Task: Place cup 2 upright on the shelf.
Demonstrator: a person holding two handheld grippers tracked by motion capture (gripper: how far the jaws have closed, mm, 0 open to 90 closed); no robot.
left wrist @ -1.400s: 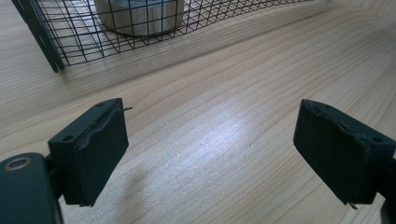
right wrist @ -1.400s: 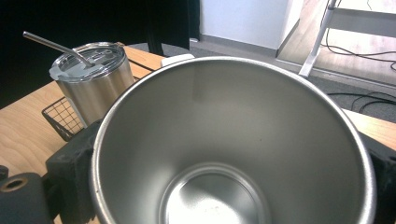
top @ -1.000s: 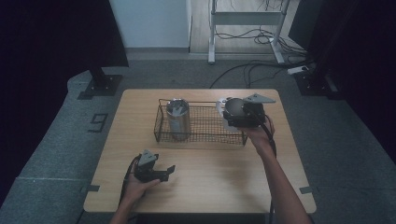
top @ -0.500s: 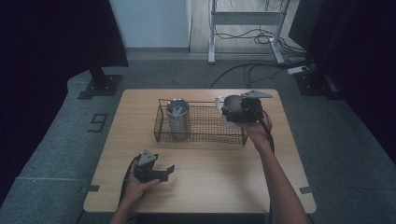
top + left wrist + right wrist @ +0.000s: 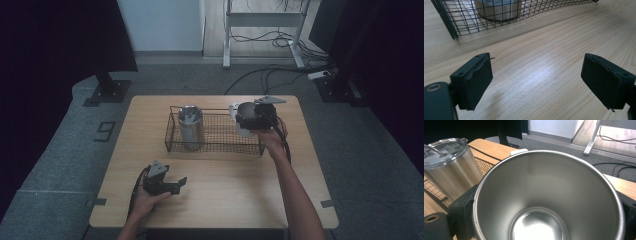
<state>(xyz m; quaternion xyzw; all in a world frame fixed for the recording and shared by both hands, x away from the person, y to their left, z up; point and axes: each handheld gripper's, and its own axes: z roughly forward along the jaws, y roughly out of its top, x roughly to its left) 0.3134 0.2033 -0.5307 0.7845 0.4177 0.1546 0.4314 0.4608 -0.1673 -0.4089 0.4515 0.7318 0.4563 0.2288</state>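
Wood table (image 5: 235,175) on grey carpet | wire basket (image 5: 220,140) | left gripper (image 5: 172,186) apart | right gripper (image 5: 245,120) clamps steel cup (image 5: 549,200)

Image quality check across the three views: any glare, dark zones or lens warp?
High view: dim overall, room edges nearly black, table evenly lit. Left gripper view: soft glare patch on the wood between the left gripper jaws; the wire basket bows from wide-angle distortion. Right gripper view: the open steel cup held by the right gripper shows bright reflections at its bottom; the lidded tumbler stays sharp.
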